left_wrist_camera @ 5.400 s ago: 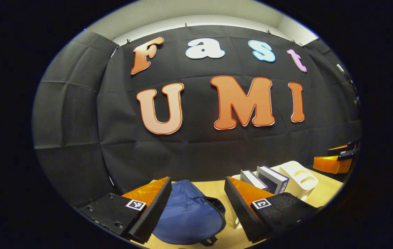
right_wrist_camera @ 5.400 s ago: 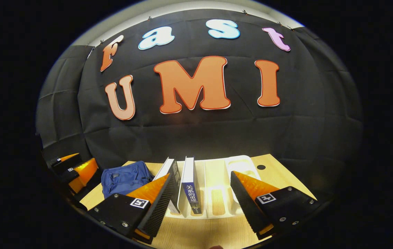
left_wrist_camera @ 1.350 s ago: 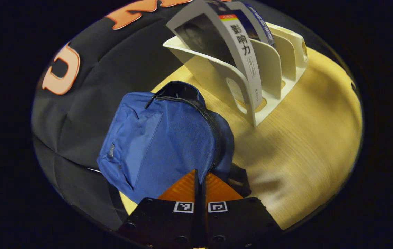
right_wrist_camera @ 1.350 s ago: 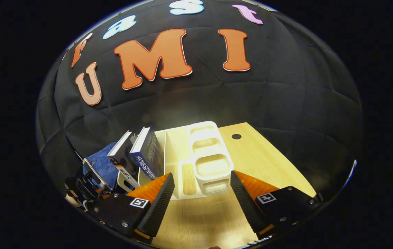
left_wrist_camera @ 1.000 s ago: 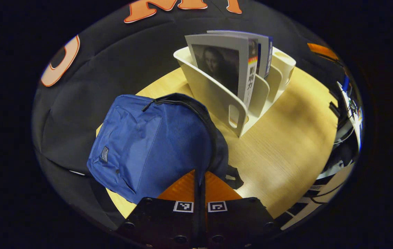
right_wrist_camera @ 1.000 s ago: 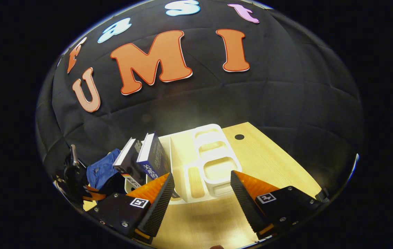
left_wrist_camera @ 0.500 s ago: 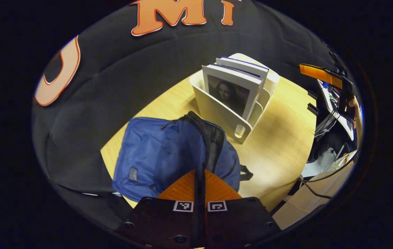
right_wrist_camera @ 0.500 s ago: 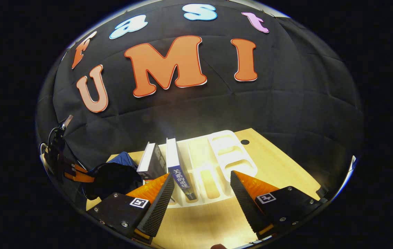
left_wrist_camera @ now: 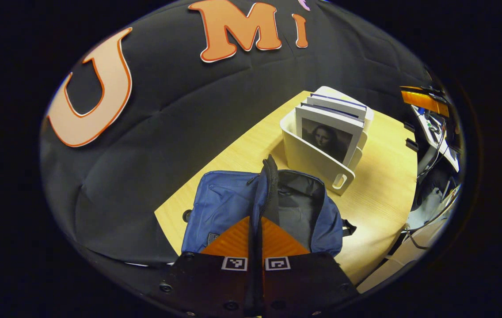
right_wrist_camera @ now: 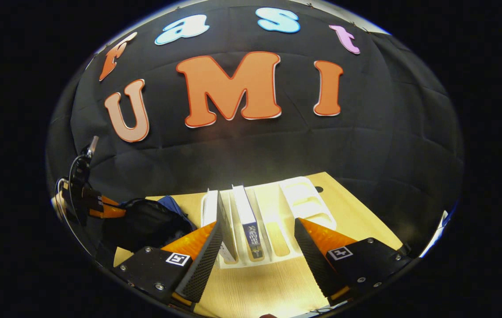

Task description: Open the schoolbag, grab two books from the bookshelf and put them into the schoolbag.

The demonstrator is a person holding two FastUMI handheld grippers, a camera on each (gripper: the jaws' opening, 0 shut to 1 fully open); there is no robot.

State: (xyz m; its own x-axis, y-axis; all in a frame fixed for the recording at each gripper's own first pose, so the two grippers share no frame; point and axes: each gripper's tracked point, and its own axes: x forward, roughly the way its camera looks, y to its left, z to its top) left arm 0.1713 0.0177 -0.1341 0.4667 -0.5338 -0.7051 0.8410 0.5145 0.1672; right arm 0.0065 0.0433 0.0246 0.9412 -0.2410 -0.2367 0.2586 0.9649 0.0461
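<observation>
Booth wall: black cloth hangs behind the pale wooden table (left_wrist_camera: 379, 194) and fills the upper part of both views
Table: light wood, carrying the schoolbag and the bookshelf side by side; a small dark round hole sits near its edge by the bag in the left gripper view
Schoolbag (left_wrist_camera: 224, 207): blue, lying at the near left of the table, its zipped flap lifted so the dark lining shows; in the right gripper view (right_wrist_camera: 145, 223) mostly the dark open inside appears, with a sliver of blue behind
Left claw (left_wrist_camera: 255, 225): fingers pressed together on the raised edge of the schoolbag by the zipper, holding the opening up; in the right gripper view it shows far off at the left edge (right_wrist_camera: 100, 207), above the bag
Bookshelf (left_wrist_camera: 308, 157): white slotted rack standing just beside the schoolbag, apart from it; the right gripper view (right_wrist_camera: 277, 221) looks down its slots from the front
Books: two stand upright in the slots nearest the bag; the portrait book (left_wrist_camera: 328, 134) faces the left gripper view with its cover, the blue-spined book (right_wrist_camera: 249, 225) shows its spine in the right gripper view
Right claw (right_wrist_camera: 255, 247): fingers spread wide apart, holding nothing, raised in front of the bookshelf above the table
Beyond the table: cables and clutter at the right edge of the left gripper view, too blurred to name
</observation>
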